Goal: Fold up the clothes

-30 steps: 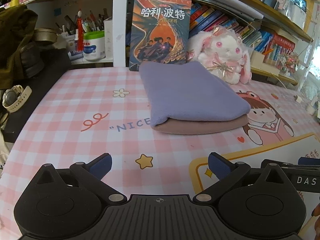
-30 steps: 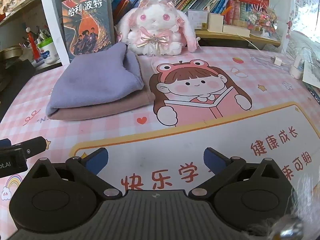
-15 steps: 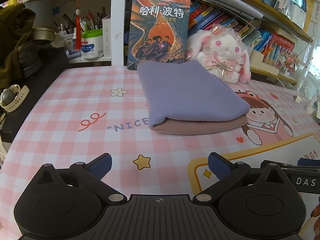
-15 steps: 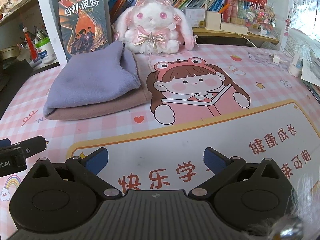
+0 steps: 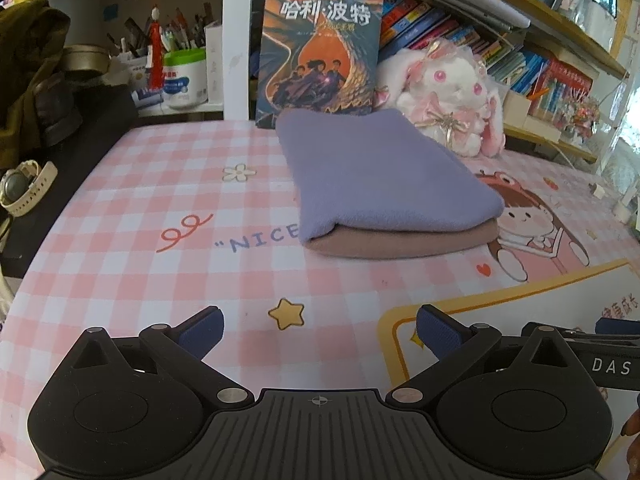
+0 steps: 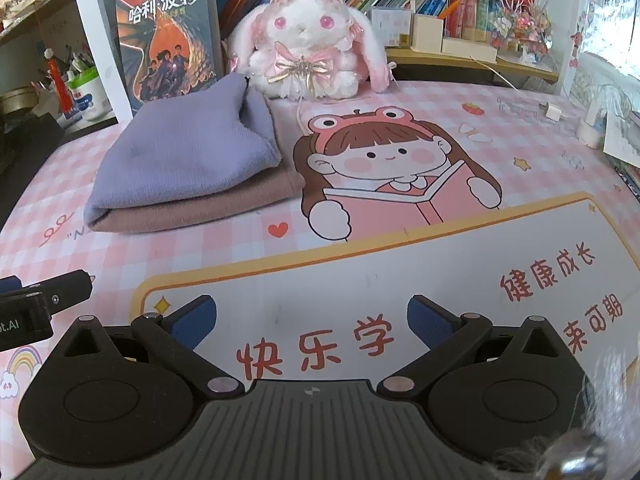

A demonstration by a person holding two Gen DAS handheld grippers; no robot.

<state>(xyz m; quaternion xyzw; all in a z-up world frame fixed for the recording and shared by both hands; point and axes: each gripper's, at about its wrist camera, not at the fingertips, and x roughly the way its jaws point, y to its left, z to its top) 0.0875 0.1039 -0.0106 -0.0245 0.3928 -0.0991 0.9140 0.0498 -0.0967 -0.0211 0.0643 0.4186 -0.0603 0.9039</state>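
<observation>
Left gripper [image 5: 318, 330]: jaws spread wide, nothing between them. The blue pads [image 5: 202, 330] hang over the pink checked table mat [image 5: 168, 200], and a printed yellow star shows in the gap just ahead of them.

Right gripper [image 6: 312, 320]: jaws likewise spread wide and empty, over the white panel of the mat with red lettering. Its side bar shows at the right edge of the left view, level with the left jaws; part of the left gripper shows in the same way at the left edge of the right view.

Task item: a folded stack of clothes lies flat on the mat, well ahead of both sets of jaws and touching neither. From the left jaws it sits ahead and slightly right; from the right jaws, ahead and left. The purple garment [image 5: 380, 176] is on top, the brown garment [image 5: 400, 242] beneath, its edge visible along the near fold.

Beyond the stack: an upright book [image 5: 320, 52] stands just behind it, and a white and pink plush rabbit [image 6: 308, 40] sits beside the book. A wristwatch [image 5: 24, 188] lies far left of the left jaws, off the mat.
</observation>
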